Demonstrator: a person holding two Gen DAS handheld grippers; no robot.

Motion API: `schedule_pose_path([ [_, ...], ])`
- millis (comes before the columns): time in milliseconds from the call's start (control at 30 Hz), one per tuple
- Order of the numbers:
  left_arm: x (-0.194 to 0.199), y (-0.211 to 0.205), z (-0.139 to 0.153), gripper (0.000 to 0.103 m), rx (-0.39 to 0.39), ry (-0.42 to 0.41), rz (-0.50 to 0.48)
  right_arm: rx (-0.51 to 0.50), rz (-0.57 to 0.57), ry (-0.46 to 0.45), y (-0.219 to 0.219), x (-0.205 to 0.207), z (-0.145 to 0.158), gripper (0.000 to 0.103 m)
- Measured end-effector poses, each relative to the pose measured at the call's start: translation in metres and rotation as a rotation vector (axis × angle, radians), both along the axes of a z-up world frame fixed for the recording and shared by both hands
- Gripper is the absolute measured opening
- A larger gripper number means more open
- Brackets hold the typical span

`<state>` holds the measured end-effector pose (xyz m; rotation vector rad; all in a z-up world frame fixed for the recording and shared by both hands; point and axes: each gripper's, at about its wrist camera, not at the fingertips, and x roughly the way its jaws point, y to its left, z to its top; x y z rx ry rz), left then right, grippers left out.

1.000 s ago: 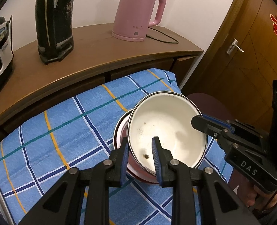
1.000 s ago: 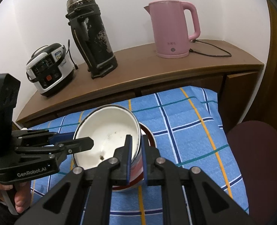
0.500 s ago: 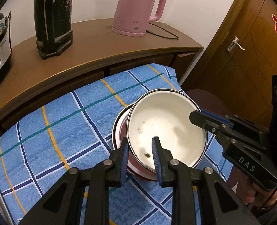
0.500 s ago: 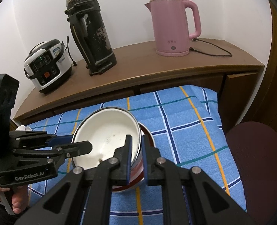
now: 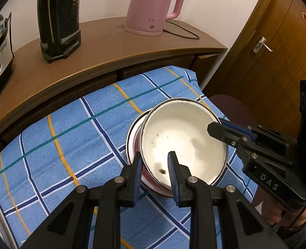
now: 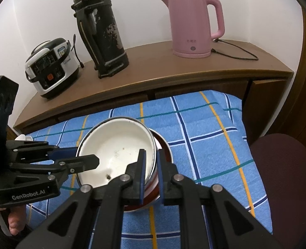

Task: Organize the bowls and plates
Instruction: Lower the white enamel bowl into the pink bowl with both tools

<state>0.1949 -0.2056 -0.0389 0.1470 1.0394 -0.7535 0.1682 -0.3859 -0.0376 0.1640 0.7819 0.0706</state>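
Bowl (image 5: pixel 184 141), rim clamped by both left gripper (image 5: pixel 155 161) and right gripper (image 6: pixel 150 161), nests in red bowl (image 6: pixel 163 147); release follows.

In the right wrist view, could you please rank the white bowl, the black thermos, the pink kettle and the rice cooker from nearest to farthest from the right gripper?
1. White bowl: its rim is between the right gripper fingers.
2. Rice cooker, black thermos and pink kettle: all farther back on the wooden counter, too close to call.
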Motion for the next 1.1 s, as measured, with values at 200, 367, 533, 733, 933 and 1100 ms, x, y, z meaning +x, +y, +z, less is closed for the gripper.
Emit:
schedule_pose_path([
  [200, -0.001, 0.0, -0.001, 0.027, 0.003, 0.003, -0.005, 0.001, 0.001, 0.008, -0.001, 0.0, -0.002, 0.012],
  [367, 0.0, 0.0, -0.002, 0.027, 0.006, 0.004, -0.004, 0.0, 0.002, 0.017, -0.001, 0.0, -0.006, 0.012],
  [533, 0.0, 0.0, -0.002, 0.027, 0.003, 0.004, -0.006, -0.004, 0.001, 0.019, 0.0, 0.001, -0.006, 0.012],
  [733, -0.001, -0.001, -0.002, 0.027, -0.004, 0.003, -0.007, -0.003, -0.005, 0.025, -0.003, 0.002, -0.008, 0.012],
  [933, -0.002, -0.003, -0.004, 0.027, -0.01, 0.0, -0.013, -0.003, -0.011, 0.027, -0.006, 0.002, -0.01, 0.011],
  [1100, -0.001, -0.002, -0.004, 0.027, -0.026, 0.005, -0.011, 0.0, -0.014, 0.031, -0.008, 0.003, -0.011, 0.011],
])
